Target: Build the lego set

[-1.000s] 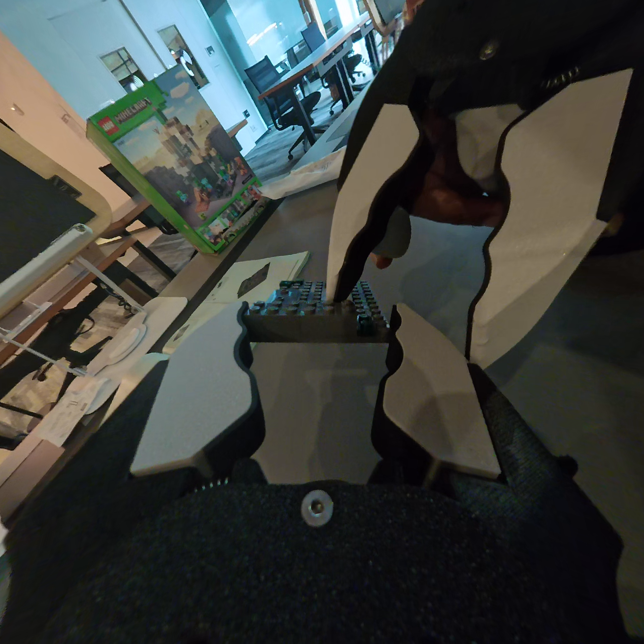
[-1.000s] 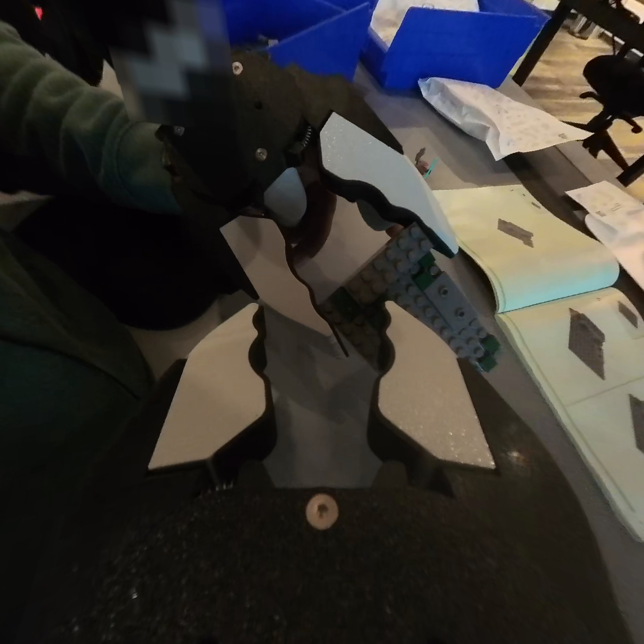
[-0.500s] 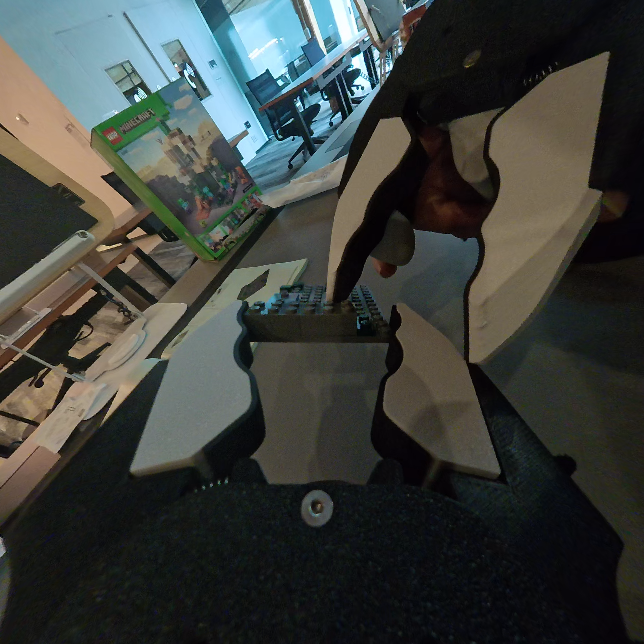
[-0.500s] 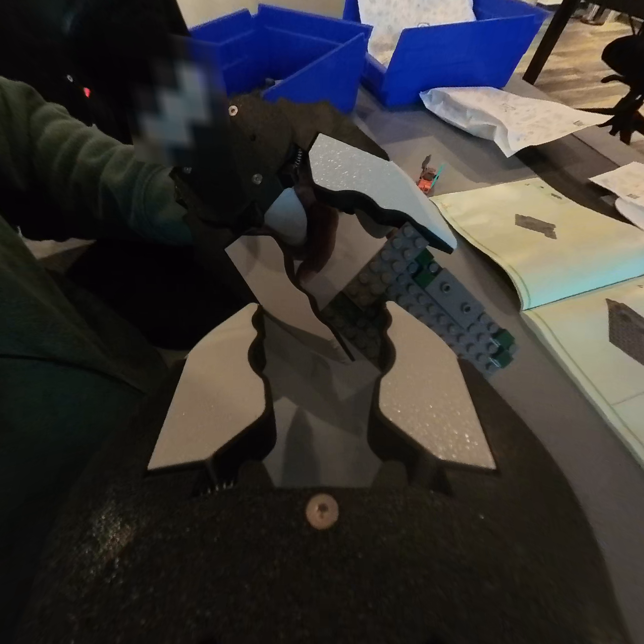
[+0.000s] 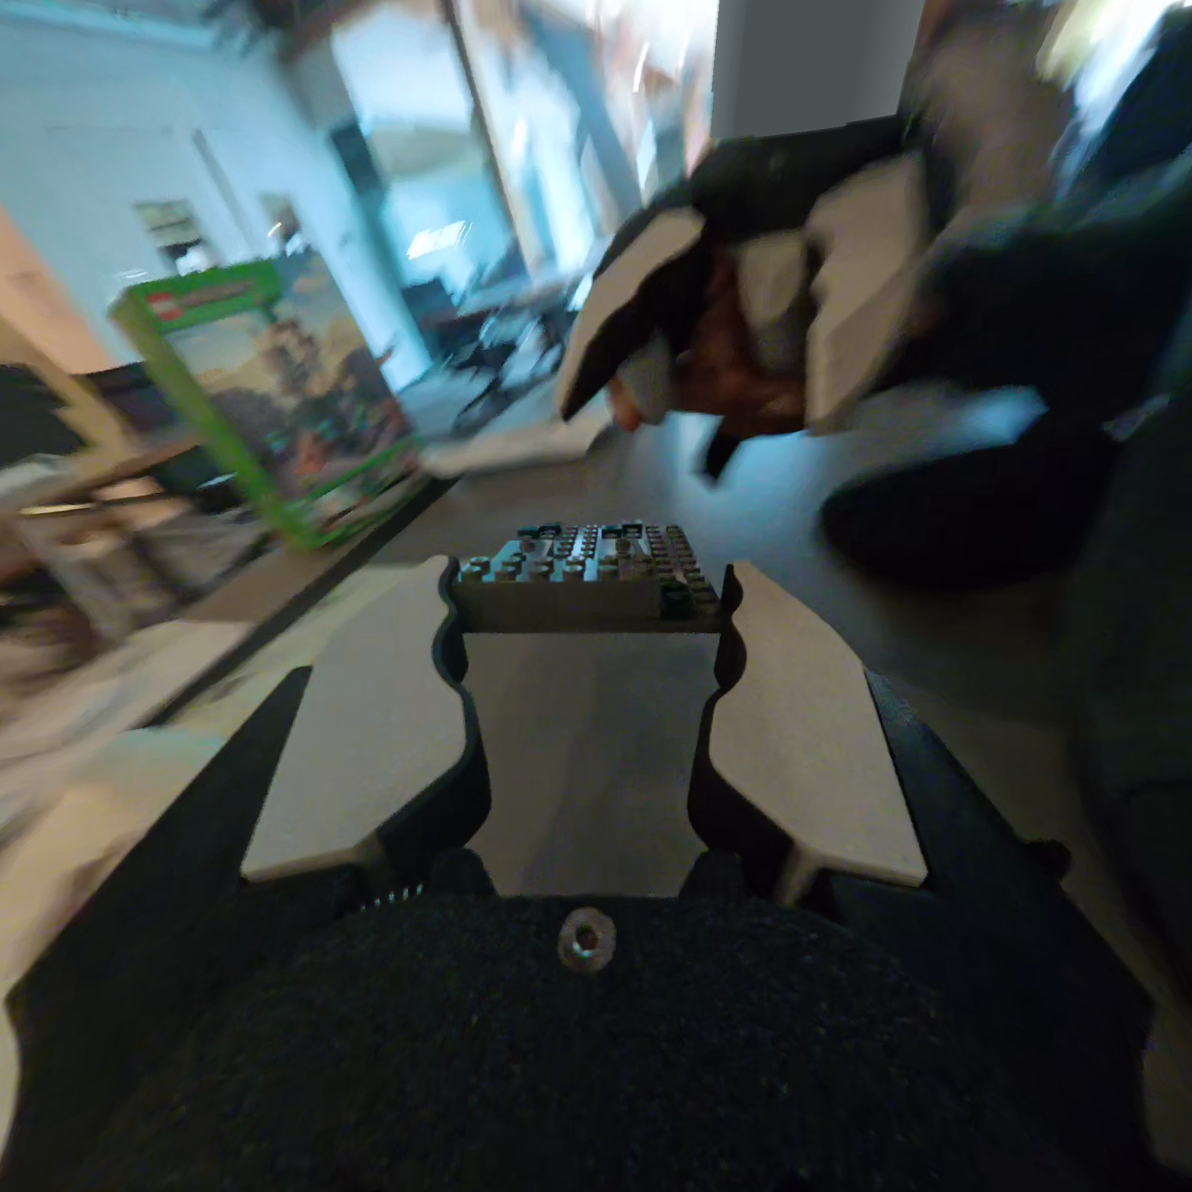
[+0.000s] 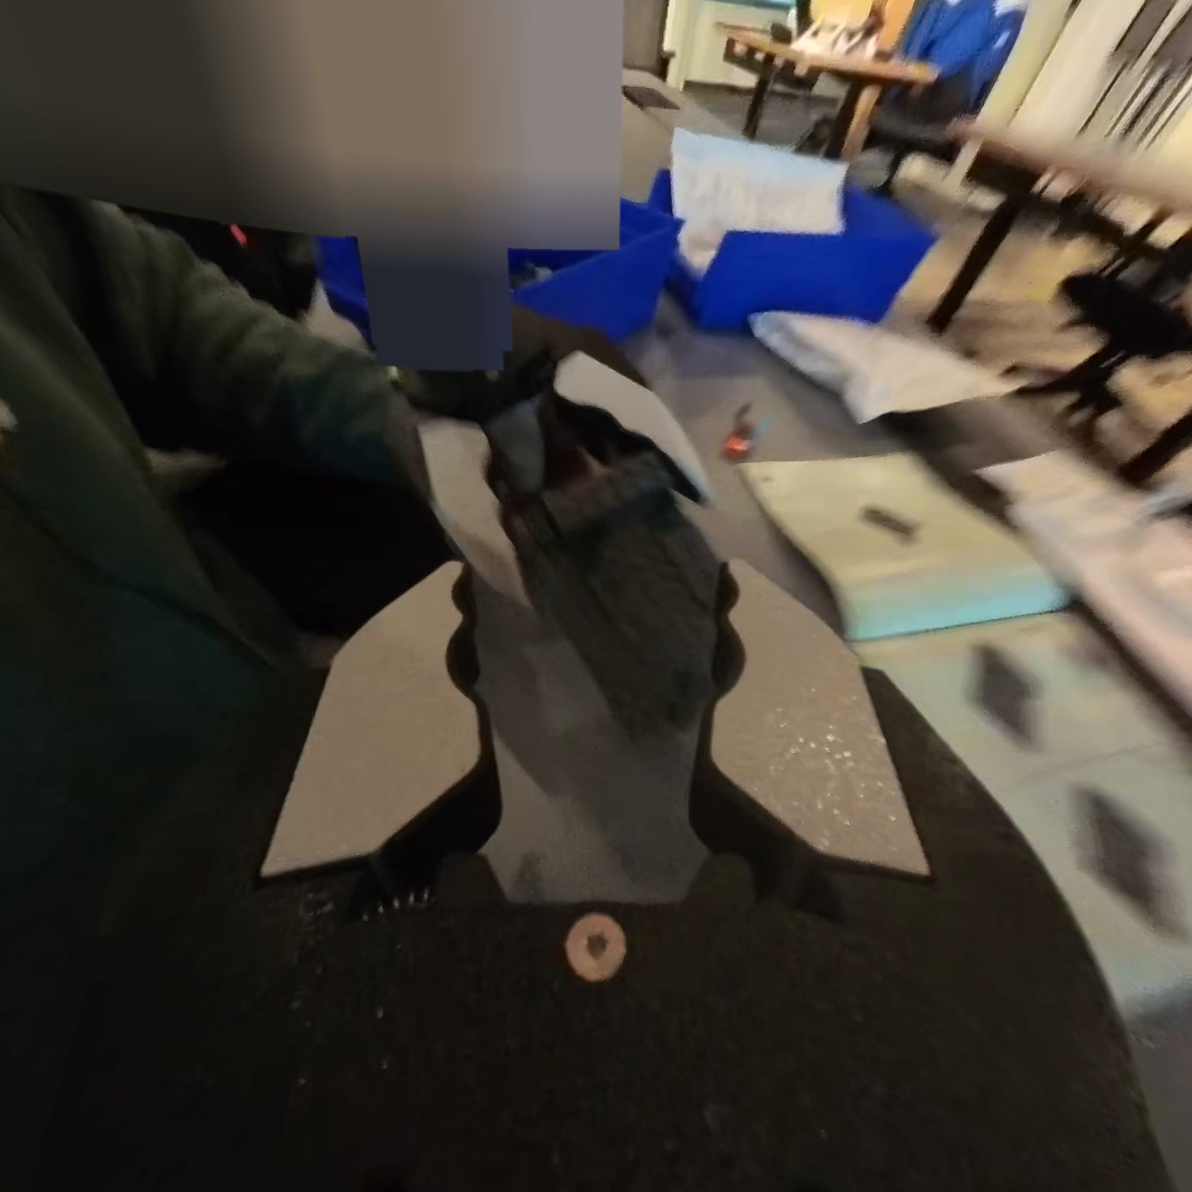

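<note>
The left gripper (image 5: 590,603) clamped the grey Lego plate (image 5: 590,580), studs up, its long axis receding up-frame. The right gripper (image 5: 693,380), jaws apart and empty, had lifted off it to the upper right.

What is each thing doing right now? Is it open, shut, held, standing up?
Left tongs: shut on the lego plate.
Lego plate: held level, studs up, above the table.
Right tongs: open, holding nothing.
Lego box: standing upright on the table.
Instruction booklet: lying open.
Blue bins: open-topped.
</note>
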A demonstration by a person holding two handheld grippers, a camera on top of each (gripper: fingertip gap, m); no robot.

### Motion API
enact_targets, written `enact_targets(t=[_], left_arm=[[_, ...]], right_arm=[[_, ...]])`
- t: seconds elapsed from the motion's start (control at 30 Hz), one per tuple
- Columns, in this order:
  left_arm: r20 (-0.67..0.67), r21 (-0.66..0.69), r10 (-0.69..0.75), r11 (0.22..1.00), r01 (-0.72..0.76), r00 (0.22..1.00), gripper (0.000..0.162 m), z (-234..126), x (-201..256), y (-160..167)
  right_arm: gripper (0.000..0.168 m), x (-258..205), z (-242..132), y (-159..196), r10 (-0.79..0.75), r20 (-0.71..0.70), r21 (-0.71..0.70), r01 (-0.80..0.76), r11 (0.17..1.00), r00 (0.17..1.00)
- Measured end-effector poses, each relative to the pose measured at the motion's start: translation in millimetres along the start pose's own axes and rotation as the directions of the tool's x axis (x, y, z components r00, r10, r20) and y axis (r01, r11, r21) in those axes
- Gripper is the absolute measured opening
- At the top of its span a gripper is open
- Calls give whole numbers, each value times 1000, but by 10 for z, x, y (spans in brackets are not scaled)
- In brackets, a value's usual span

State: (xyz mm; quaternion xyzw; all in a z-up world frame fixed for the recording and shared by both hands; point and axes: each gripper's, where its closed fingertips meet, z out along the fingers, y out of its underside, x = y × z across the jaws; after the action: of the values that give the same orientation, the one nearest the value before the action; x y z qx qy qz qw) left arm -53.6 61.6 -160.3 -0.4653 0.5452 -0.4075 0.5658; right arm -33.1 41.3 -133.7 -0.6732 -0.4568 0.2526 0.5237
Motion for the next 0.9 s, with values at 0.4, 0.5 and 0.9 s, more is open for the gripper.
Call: enact_targets(t=[0.4, 0.5, 0.9], left_arm=[[-168, 208, -25, 976, 60, 985, 75, -70, 235, -283], [-169, 212, 6, 977, 31, 986, 75, -67, 266, -272], [-167, 93, 36, 995, -21, 985, 76, 4, 261, -35]], right_arm=[[88, -96, 96, 261, -153, 185, -24, 160, 987, 971], [77, -96, 123, 242, -190, 171, -4, 194, 981, 967], [76, -68, 117, 347, -258, 103, -17, 261, 965, 961]])
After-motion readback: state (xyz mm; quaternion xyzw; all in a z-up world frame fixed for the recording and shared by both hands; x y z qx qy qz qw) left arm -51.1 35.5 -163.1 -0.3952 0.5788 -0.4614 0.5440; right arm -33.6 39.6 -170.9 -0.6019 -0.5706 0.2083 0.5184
